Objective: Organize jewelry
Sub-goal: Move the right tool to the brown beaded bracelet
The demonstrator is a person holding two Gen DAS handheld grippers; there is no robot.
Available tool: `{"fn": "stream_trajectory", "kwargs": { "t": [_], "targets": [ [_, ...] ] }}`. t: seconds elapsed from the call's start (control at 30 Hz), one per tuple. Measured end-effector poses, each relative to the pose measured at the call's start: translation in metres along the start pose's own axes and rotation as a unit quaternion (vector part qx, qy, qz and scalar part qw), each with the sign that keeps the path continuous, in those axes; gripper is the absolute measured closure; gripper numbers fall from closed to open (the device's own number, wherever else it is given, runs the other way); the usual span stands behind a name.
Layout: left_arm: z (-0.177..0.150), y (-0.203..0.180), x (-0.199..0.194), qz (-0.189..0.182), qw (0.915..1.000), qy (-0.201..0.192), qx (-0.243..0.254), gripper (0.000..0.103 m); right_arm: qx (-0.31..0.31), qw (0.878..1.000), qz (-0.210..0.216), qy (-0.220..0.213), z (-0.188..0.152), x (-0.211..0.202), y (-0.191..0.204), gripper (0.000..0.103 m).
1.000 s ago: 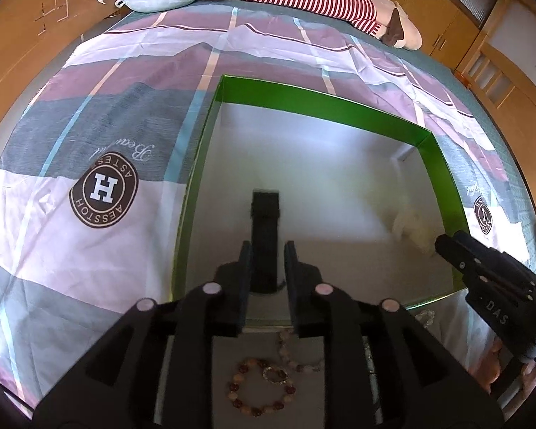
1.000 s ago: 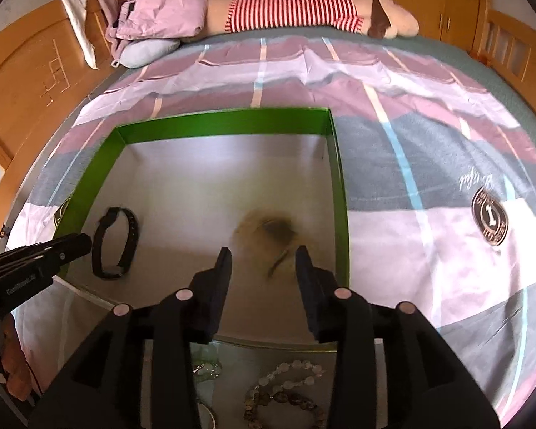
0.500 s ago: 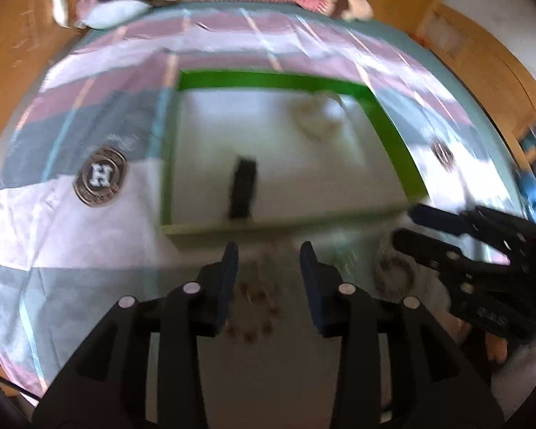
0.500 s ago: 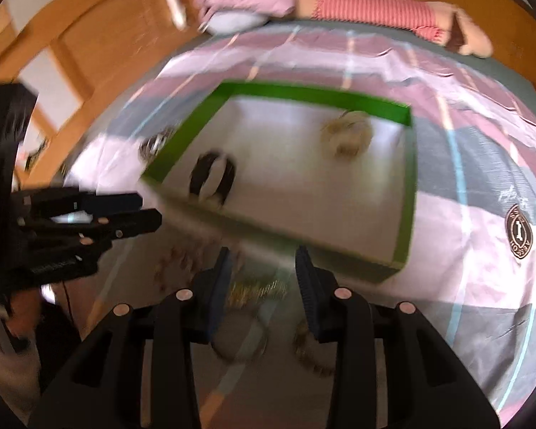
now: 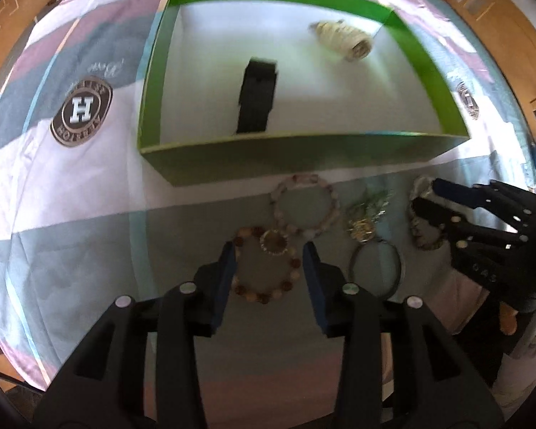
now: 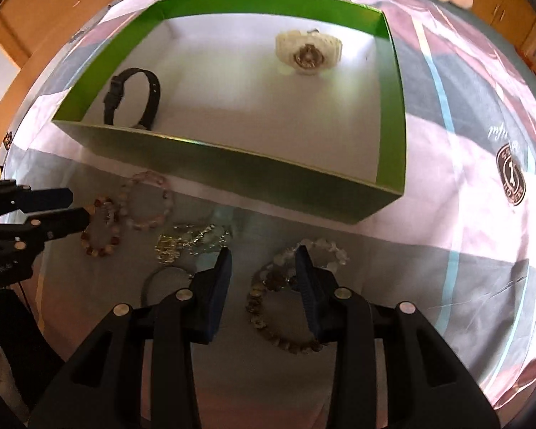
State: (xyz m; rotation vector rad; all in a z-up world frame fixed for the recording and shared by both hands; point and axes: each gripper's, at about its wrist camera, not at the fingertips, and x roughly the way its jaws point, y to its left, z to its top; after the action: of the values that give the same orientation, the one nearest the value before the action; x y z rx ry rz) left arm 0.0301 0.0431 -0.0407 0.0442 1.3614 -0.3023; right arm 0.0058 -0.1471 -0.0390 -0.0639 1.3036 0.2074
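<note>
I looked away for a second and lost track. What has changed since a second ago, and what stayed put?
Both grippers pulled back out of the green box, open and empty. The left gripper now frames the brown bead bracelet; the right gripper frames the dark bead bracelet. The black band and white watch stayed in the box.
</note>
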Motion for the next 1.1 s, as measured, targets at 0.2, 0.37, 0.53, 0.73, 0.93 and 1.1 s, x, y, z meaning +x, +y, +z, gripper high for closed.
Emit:
{"fn": "stream_trajectory", "kwargs": {
  "t": [0.2, 0.37, 0.53, 0.73, 0.93, 1.1],
  "targets": [
    [0.001, -0.001, 0.025, 0.026, 0.9992, 0.029, -0.003, 0.064, -0.005, 0.999, 0.041, 0.003, 0.000, 0.004, 0.007, 0.065],
    [0.000, 0.005, 0.033, 0.025, 0.9984, 0.048, -0.018, 0.083, -0.009, 0.999, 0.041, 0.001, 0.001, 0.011, 0.016, 0.065],
    [0.000, 0.022, 0.032, 0.016, 0.9973, 0.051, -0.051, 0.096, -0.008, 1.000, -0.005, -0.001, 0.002, 0.015, 0.015, 0.065],
    [-0.002, 0.046, 0.026, 0.005, 0.9952, 0.050, -0.083, 0.095, 0.029, 0.999, -0.015, 0.000, 0.003, 0.013, -0.003, 0.065],
    [-0.003, 0.048, 0.022, 0.006, 0.9959, 0.044, -0.078, 0.087, 0.005, 1.000, -0.014, -0.014, 0.003, 0.004, 0.007, 0.065],
    [0.004, 0.044, 0.030, 0.015, 0.9954, 0.047, -0.082, 0.083, 0.007, 1.000, -0.023, -0.013, 0.004, -0.006, 0.003, 0.065]
  ]
}}
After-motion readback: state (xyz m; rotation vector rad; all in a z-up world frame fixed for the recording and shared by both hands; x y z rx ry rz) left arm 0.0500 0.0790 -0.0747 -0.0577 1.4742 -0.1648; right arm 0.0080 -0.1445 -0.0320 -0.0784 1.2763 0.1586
